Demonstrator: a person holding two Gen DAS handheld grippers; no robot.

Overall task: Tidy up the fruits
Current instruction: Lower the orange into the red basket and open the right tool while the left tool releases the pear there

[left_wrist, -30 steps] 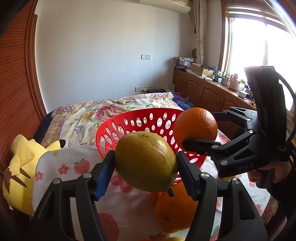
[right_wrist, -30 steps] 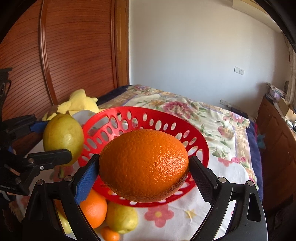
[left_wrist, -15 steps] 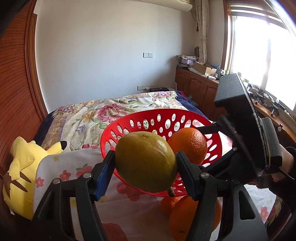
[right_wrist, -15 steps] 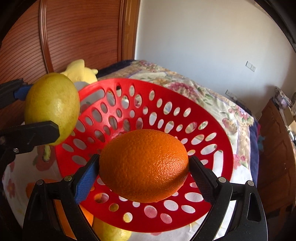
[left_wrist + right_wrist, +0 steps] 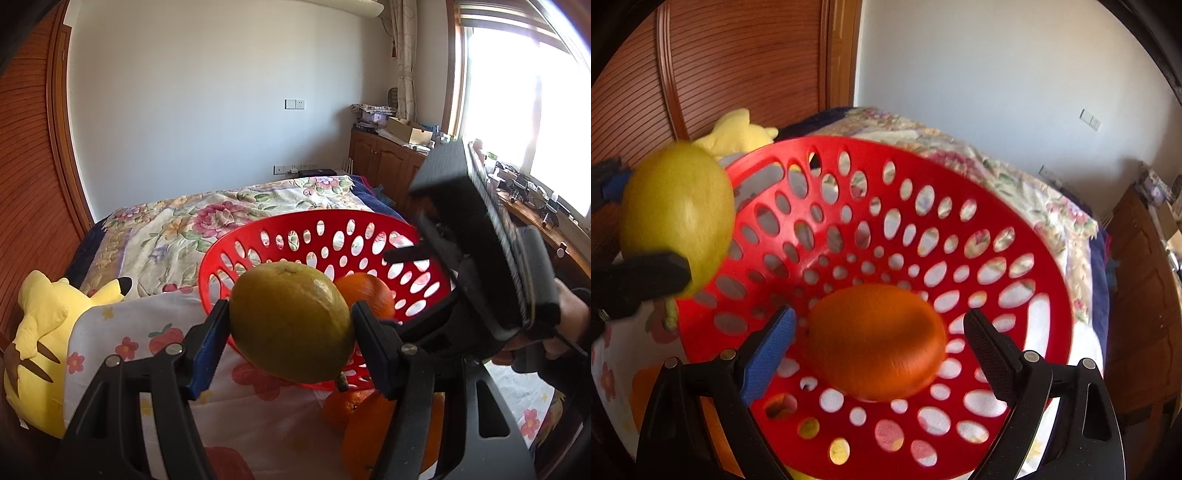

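Grippers first: our left hand-held gripper [image 5: 290,328] is clamped on a yellow-green lemon [image 5: 291,320], holding it just over the near rim of the red basket [image 5: 258,236]. Our right hand-held gripper [image 5: 879,341] points down into that basket, jaws apart and closing a bit, with the orange [image 5: 875,341] sitting blurred between them, a gap visible on both sides, so the pads aren't pressing it. We can see more oranges [image 5: 369,435] on the flowery cloth [image 5: 258,424] below, and a yellow plush toy [image 5: 37,332] at the left.

Three oranges [image 5: 364,295], one lemon [image 5: 291,323], one basket [image 5: 280,230]
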